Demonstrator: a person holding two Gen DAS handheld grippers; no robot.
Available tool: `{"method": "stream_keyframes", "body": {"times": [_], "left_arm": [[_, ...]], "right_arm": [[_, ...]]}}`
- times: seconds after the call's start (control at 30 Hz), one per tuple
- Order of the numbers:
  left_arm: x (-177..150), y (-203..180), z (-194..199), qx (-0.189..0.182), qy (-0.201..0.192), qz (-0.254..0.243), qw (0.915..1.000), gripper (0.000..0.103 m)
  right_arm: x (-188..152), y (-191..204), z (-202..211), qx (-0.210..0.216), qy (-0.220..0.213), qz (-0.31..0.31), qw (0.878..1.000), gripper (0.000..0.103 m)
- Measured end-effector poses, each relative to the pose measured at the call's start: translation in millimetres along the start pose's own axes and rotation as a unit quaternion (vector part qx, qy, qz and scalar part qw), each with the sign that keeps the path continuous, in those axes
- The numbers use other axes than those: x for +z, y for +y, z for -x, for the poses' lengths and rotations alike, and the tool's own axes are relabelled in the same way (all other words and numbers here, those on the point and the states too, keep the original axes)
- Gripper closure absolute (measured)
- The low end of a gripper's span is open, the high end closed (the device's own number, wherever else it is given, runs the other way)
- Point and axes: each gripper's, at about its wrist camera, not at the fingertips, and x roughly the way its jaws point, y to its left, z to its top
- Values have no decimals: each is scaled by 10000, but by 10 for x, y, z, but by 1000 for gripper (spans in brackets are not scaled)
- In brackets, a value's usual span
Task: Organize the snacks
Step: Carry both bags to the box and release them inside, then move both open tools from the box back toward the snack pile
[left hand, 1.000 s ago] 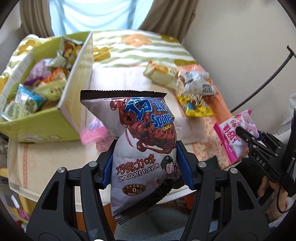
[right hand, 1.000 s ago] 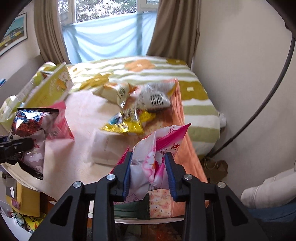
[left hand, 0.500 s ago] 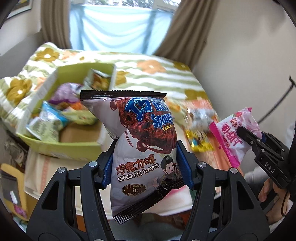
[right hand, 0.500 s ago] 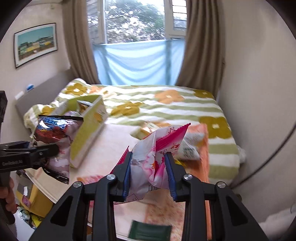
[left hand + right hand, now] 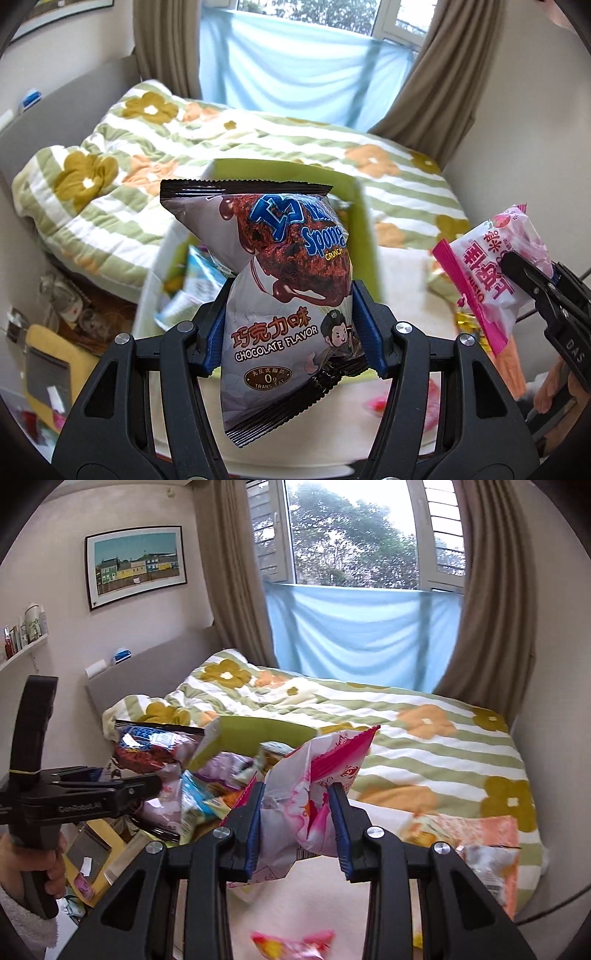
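The left gripper (image 5: 291,328) is clamped on a chocolate bag (image 5: 280,295). The bag stands upright between the blue pads (image 5: 216,336), with its dark top seam up high. In the right wrist view the same bag (image 5: 155,753) shows at the left, held by the left gripper (image 5: 147,786), and a hand (image 5: 44,864) in a fuzzy white sleeve grips the handle.

The right gripper (image 5: 297,830) is squeezed tight on a pink bag (image 5: 314,794). The bag is crumpled where the pads pinch it, and its pink seam sticks up to the right. In the left wrist view the pink bag (image 5: 495,273) shows at the right edge, pinched by the right gripper (image 5: 532,277).

Both bags are up in the air, just in front of a green box (image 5: 358,229). The box (image 5: 255,734) has more snacks (image 5: 207,797) in it. It sits on a pale bench (image 5: 317,901). More snacks (image 5: 484,864) lie at the bench's right side. Behind the bench is a bed (image 5: 424,738) with a flowered blanket.
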Motion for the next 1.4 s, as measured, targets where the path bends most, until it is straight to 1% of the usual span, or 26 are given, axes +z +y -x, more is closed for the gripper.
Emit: {"method": "stream_keyframes", "body": {"times": [0.13, 0.2, 0.23, 0.27, 0.3, 0.33, 0.47, 0.6, 0.67, 0.77, 0.83, 0.93, 1.03, 1.07, 1.1, 1.13, 1.17, 1.2, 1.23, 1.33, 1.4], "left_arm": [[215, 274, -246, -123, 194, -122, 9997, 47], [303, 364, -384, -172, 333, -226, 9990, 44], [325, 383, -431, -170, 375, -273, 9988, 40], [344, 400, -487, -158, 433, -343, 9983, 26], [366, 431, -554, -157, 512, -441, 9976, 16], [369, 449, -589, -177, 545, -511, 9970, 3], [327, 577, -611, -320, 645, -607, 9956, 1], [227, 749, -547, -596, 660, -395, 9953, 1], [202, 789, -519, -663, 659, -327, 9951, 1], [178, 827, -460, -663, 604, -256, 9956, 1], [161, 855, -433, -581, 620, -155, 9963, 1], [111, 887, -343, -422, 528, -2, 9977, 1], [66, 926, -288, -376, 482, 123, 9981, 1], [59, 935, -277, -352, 481, 148, 9981, 1], [53, 943, -260, -313, 471, 174, 9983, 1], [50, 948, -244, -285, 446, 197, 9984, 1], [32, 952, -218, -282, 415, 218, 9985, 1], [6, 958, -197, -291, 403, 227, 9985, 1], [-19, 955, -186, -290, 399, 229, 9985, 1], [-126, 955, -149, -349, 412, 249, 9982, 1], [-181, 956, -125, -408, 405, 235, 9981, 1]], "right_arm": [[122, 282, -371, 72, 162, -36, 9998, 72], [160, 403, -524, 49, 266, -71, 9996, 72], [168, 445, -585, 17, 322, -96, 9994, 72], [169, 481, -643, -17, 377, -123, 9992, 72], [166, 511, -701, -63, 437, -154, 9989, 72], [167, 519, -755, -113, 501, -183, 9985, 72], [97, 546, -862, -294, 742, -313, 9963, 72], [17, 593, -925, -440, 977, -342, 9937, 72], [-22, 619, -951, -458, 1080, -307, 9926, 72], [-58, 659, -997, -456, 1177, -227, 9917, 72], [-90, 655, -1003, -434, 1185, -234, 9917, 72], [-140, 632, -1005, -313, 1197, -277, 9919, 72], [-161, 656, -1037, -280, 1207, -267, 9919, 71], [-159, 668, -1034, -260, 1164, -248, 9926, 67], [-152, 675, -1019, -221, 1078, -260, 9936, 49], [-158, 665, -999, -164, 1010, -301, 9943, 37], [-168, 654, -974, -71, 940, -377, 9948, 11], [-184, 651, -952, 9, 888, -428, 9951, 4], [-213, 650, -932, 69, 850, -462, 9953, 1], [-328, 664, -899, 163, 930, -545, 9940, 1], [-370, 694, -858, 206, 907, -578, 9940, 1]]}}
